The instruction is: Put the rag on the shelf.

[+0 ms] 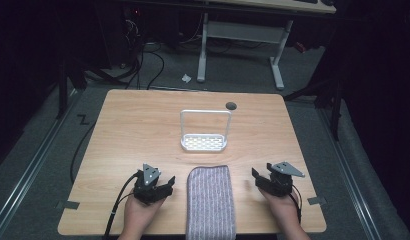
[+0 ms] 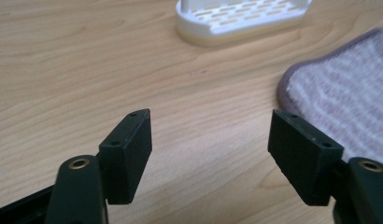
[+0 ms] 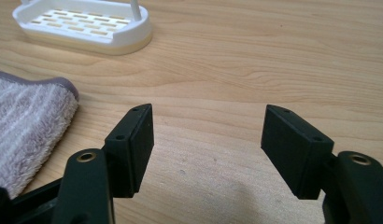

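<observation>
Both hand-held tools rest low on the pale wooden table (image 1: 128, 125), flanking a folded grey-and-white striped towel (image 1: 211, 200) — a ready stance, by the look of it. The left gripper (image 1: 169, 186) and right gripper (image 1: 255, 176) each have jaws spread wide with nothing between them. The towel lies at the near edge, fluffy, its end rounded. Beyond it stands a white slotted plastic tray with a tall wire handle (image 1: 204, 142) — empty.

A grey-and-white striped towel (image 1: 211, 202), folded into a long strip with rounded far corners, lies flat at the table's near edge, its near end running over the edge. Beyond it, apart, a white slotted rack (image 1: 204, 142) stands upright at mid-table, its tall wire hoop rising
</observation>
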`<state>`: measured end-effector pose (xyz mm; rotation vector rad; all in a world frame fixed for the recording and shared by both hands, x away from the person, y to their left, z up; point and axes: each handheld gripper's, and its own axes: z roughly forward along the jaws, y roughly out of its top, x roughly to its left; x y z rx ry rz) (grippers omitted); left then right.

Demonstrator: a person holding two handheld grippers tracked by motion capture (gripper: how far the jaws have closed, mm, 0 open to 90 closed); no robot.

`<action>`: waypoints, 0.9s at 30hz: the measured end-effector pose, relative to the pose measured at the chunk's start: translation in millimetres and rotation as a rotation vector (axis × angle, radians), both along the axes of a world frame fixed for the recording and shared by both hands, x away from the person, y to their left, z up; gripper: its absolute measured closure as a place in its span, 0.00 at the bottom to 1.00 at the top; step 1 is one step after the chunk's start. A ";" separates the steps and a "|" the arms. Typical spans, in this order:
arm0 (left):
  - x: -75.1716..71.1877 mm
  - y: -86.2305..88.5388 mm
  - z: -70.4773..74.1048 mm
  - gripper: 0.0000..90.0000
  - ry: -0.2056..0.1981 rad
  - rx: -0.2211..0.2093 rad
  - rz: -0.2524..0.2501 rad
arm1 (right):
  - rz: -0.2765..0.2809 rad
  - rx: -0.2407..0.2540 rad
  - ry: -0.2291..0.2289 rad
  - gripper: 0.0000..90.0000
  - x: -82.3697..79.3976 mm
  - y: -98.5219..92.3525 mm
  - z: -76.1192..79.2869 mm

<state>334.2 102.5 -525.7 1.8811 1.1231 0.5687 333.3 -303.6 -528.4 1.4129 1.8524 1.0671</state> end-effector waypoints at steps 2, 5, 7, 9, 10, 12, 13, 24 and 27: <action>1.7 0.2 1.2 0.35 0.001 -0.017 -0.003 | 0.008 -0.006 -0.019 0.40 -3.2 -0.5 0.6; 6.9 1.0 1.4 0.38 0.039 -0.036 -0.012 | 0.021 -0.028 -0.039 0.42 -6.5 -0.8 1.6; 9.8 -0.4 0.8 0.34 0.050 -0.041 -0.009 | 0.024 -0.020 -0.037 0.43 -7.8 -1.5 2.0; 12.4 -3.2 0.2 0.32 0.059 -0.046 -0.009 | 0.029 -0.026 -0.041 0.44 -8.3 -2.7 2.0; 12.4 -3.2 0.2 0.31 0.059 -0.046 -0.009 | 0.026 -0.022 -0.040 0.44 -8.4 -3.0 1.9; 12.7 -5.2 -0.3 0.31 0.053 -0.040 -0.010 | 0.023 -0.019 -0.040 0.44 -8.2 -3.6 2.0; 12.7 -5.9 -0.5 0.29 0.049 -0.036 -0.010 | 0.012 -0.014 -0.033 0.45 -7.9 -3.6 2.2; 1.9 -15.8 2.1 0.31 0.062 -0.076 -0.142 | 0.134 0.026 -0.045 0.53 -6.6 19.0 7.8; -4.2 -30.2 5.0 0.33 0.069 -0.106 -0.226 | 0.241 0.045 0.013 0.65 -4.3 34.3 5.8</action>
